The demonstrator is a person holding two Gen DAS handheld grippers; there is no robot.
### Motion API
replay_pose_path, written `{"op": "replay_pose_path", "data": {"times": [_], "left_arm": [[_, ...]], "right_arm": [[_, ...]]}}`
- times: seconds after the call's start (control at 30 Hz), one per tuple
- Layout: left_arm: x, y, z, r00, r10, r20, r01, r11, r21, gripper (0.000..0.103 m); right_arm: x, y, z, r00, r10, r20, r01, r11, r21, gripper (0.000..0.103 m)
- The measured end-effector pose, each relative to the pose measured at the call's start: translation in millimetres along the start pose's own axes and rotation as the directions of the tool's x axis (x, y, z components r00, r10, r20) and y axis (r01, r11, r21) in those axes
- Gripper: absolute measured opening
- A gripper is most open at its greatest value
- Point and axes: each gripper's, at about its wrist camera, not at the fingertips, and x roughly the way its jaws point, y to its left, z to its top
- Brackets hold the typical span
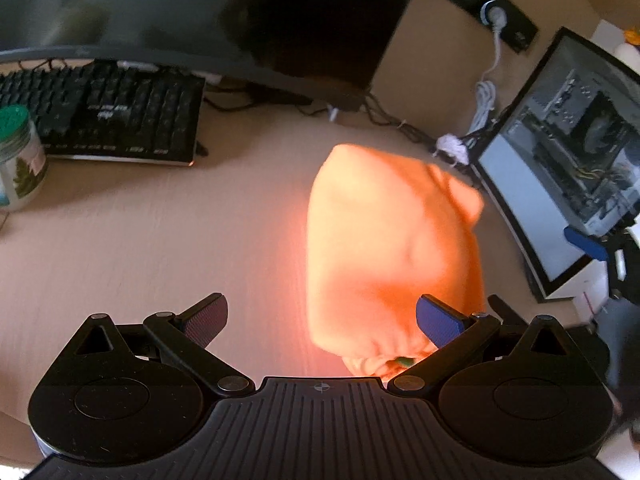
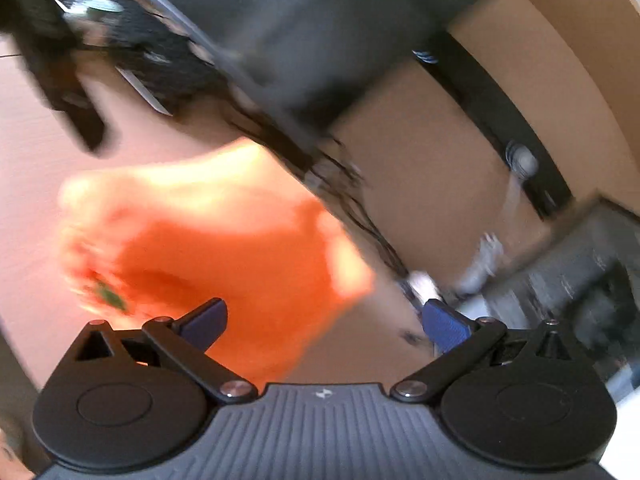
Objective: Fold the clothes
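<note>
Both tongs, left (image 1: 322,320) and right (image 2: 324,322), stand wide apart, gripping nothing. Motion blur hides the orange garment's (image 1: 384,248) folds and the desk (image 1: 140,240) clutter.

Warm glare; heavy motion blur; fisheye-bent edges

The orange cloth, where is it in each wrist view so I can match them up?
Left wrist: orange cloth lies right of centre on the desk, reaching down to the right finger.
Right wrist: orange cloth sits left of centre, above the left finger; blurred.
Shared landmark: the white plug in the black power strip, upper right in both.
</note>
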Motion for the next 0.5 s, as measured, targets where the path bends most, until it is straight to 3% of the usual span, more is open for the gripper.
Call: {"op": "replay_pose_path", "data": {"times": [0.1, 0.17, 0.2, 0.23, 0.3, 0.37, 0.43, 0.5], "left_arm": [[4, -13, 3, 1.000, -0.024, 0.011, 0.023, 1.000, 0.017, 0.103], [8, -26, 6, 0.996, -0.081, 0.034, 0.080, 0.996, 0.030, 0.102], [10, -35, 7, 0.991, -0.122, 0.049, 0.120, 0.992, 0.040, 0.102], [12, -44, 7, 0.988, -0.142, 0.057, 0.139, 0.989, 0.042, 0.102], [16, -63, 7, 0.981, -0.181, 0.074, 0.178, 0.983, 0.045, 0.102], [20, -81, 3, 0.981, -0.181, 0.072, 0.175, 0.981, 0.090, 0.102], [25, -96, -2, 0.986, -0.156, 0.058, 0.146, 0.979, 0.144, 0.101], [40, -102, -5, 0.994, -0.108, 0.021, 0.104, 0.985, 0.136, 0.099]], "right_arm": [[15, -31, -14, 0.995, 0.040, -0.092, -0.035, 0.997, 0.065, 0.103], [16, -52, -20, 0.991, 0.092, -0.094, -0.078, 0.986, 0.149, 0.103], [18, -68, -21, 0.983, 0.174, -0.059, -0.155, 0.958, 0.242, 0.103], [20, -84, -23, 0.968, 0.251, -0.017, -0.231, 0.915, 0.330, 0.103], [25, -116, -25, 0.919, 0.386, 0.082, -0.375, 0.788, 0.488, 0.103], [46, -144, -23, 0.848, 0.507, 0.154, -0.481, 0.615, 0.625, 0.103], [62, -161, -23, 0.773, 0.577, 0.262, -0.576, 0.465, 0.672, 0.103], [75, -170, -20, 0.761, 0.571, 0.308, -0.588, 0.408, 0.698, 0.103]]}}
